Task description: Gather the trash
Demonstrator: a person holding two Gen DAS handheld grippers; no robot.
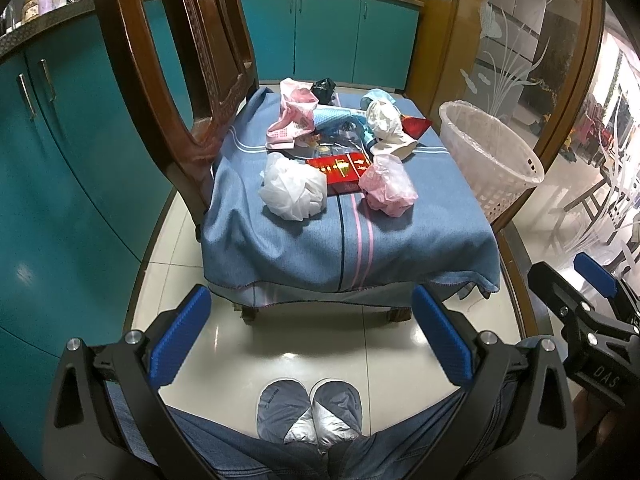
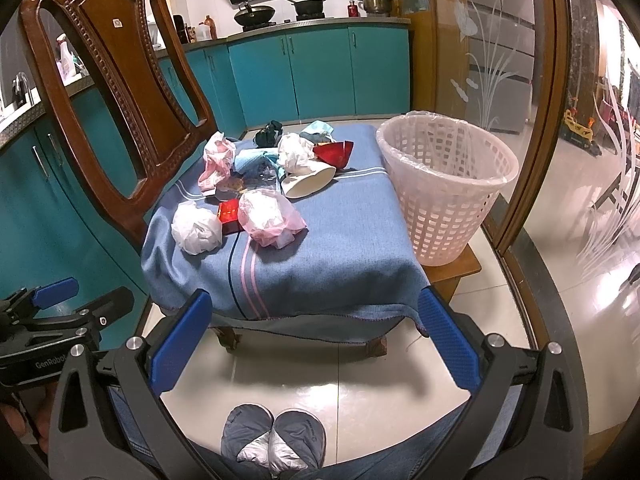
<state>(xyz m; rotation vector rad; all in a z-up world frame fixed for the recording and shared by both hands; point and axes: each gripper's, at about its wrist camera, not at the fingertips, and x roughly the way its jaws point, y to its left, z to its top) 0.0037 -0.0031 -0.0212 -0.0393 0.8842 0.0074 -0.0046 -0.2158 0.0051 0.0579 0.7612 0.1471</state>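
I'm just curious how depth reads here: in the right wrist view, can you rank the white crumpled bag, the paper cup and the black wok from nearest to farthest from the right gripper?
1. White crumpled bag, at the near left of the blue cloth, nearest the right gripper.
2. Paper cup, lying on its side mid-cloth.
3. Black wok, on the far counter's stove.

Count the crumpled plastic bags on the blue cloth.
4. A white bag front left, a pink bag beside it to the right, a pink bag at back left, a white bag at back centre. The clutter may hide more.
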